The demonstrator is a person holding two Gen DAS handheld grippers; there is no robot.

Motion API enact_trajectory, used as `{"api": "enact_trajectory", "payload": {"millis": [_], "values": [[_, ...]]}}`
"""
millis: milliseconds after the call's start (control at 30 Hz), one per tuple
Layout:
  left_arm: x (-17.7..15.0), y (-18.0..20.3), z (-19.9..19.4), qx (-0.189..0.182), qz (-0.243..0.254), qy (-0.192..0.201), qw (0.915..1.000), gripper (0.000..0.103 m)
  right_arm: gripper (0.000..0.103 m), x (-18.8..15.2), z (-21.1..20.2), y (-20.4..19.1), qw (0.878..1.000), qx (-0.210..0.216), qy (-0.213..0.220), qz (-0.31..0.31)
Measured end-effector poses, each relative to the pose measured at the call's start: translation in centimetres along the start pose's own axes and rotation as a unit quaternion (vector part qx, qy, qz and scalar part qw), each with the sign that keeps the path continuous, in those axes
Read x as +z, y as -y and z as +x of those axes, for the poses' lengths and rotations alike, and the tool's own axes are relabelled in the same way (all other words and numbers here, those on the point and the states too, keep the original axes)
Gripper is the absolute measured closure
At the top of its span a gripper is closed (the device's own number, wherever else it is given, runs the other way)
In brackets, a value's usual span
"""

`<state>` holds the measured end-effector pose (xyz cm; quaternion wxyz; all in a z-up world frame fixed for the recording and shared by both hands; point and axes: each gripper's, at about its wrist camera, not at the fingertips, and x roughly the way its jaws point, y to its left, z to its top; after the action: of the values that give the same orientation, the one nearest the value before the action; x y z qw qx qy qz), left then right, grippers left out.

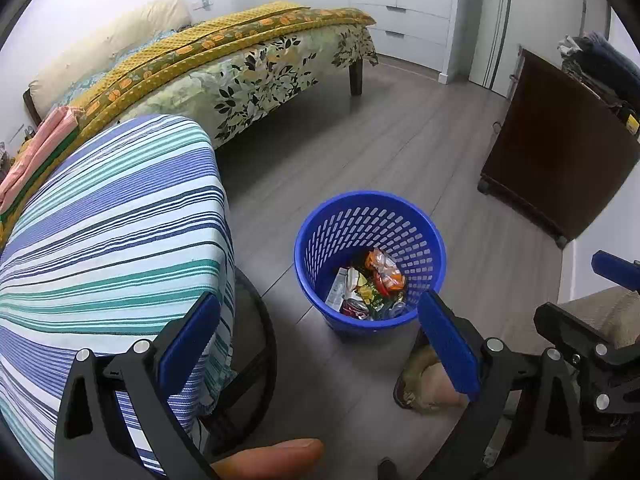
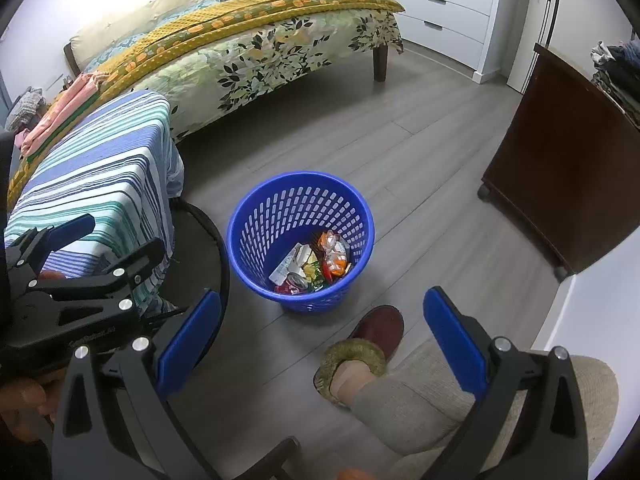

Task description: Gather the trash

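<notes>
Blue plastic, perforated and upright, the bin [image 1: 370,258] stood on the grey floor [image 1: 360,152] with the trash [image 1: 370,284] lying in its bottom: wrappers, a crushed can, a white packet. We saw no loose litter on the floor in either view, so we judged the collecting nearly done.

Our left claw [image 1: 320,344] stood wide and held nothing; from it the bin lay at about 12 o'clock, a touch toward 1, near and below. Our right claw [image 2: 322,340] was likewise wide and empty, and from it the bin lay at about 11 o'clock, close ahead. Neither seemed clearly nearer, so either could have served.

At 9 o'clock in the left view sat the striped desk [image 1: 112,220], its visible top bare. A slipper [image 2: 372,340] rested just beside the bin's base.
</notes>
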<state>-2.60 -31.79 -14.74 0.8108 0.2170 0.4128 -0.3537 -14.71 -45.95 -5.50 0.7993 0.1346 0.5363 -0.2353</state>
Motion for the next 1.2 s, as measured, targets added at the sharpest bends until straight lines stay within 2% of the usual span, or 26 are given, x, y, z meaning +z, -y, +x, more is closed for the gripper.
{"api": "enact_trajectory", "payload": {"millis": [1200], "values": [[-0.4, -0.3, 0.5, -0.001, -0.003, -0.005, 1.0, 0.005, 0.005, -0.6, 0.3, -1.1, 1.0, 0.002, -0.009, -0.009]]}}
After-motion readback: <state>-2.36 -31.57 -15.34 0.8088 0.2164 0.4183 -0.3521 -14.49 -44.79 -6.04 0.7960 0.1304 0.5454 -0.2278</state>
